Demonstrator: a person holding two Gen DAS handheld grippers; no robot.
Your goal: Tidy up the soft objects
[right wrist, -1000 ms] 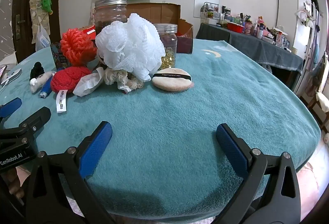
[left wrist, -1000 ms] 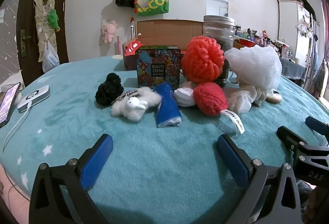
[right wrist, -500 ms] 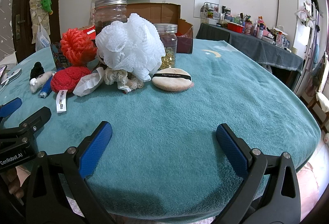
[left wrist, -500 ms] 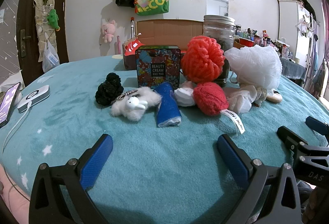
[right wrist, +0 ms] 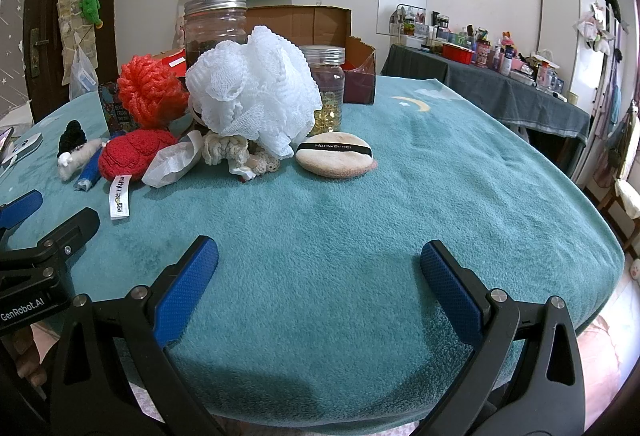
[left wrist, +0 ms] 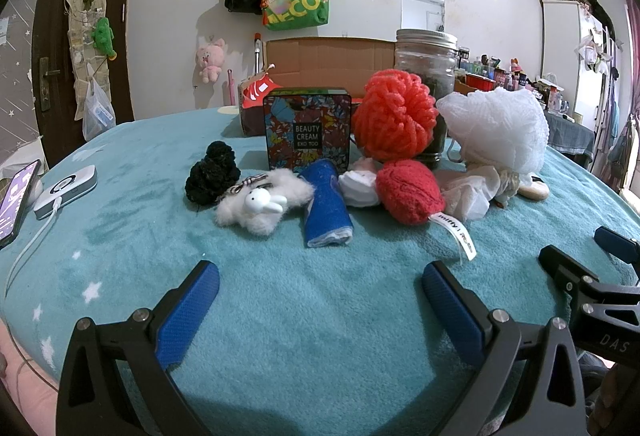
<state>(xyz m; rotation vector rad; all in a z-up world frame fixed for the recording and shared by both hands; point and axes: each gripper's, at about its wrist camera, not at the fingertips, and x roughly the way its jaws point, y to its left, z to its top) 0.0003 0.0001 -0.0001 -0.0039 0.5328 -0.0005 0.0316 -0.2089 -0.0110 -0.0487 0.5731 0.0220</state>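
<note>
Soft things lie in a row on the teal cloth. In the left wrist view: a black pompom (left wrist: 211, 173), a white fluffy rabbit charm (left wrist: 262, 201), a rolled blue cloth (left wrist: 325, 204), a red knit plush (left wrist: 409, 191), an orange-red mesh puff (left wrist: 394, 114) and a white mesh puff (left wrist: 496, 125). The right wrist view shows the white puff (right wrist: 252, 91) and a beige powder puff (right wrist: 334, 159). My left gripper (left wrist: 320, 310) is open and empty, near the front edge. My right gripper (right wrist: 318, 290) is open and empty, short of the powder puff.
A patterned tin (left wrist: 308, 129), glass jars (right wrist: 215, 25) (right wrist: 326, 89) and a cardboard box (right wrist: 320, 35) stand behind the pile. A phone (left wrist: 16, 197) and a white charger (left wrist: 66, 185) lie at the left. The table edge (right wrist: 600, 236) curves away on the right.
</note>
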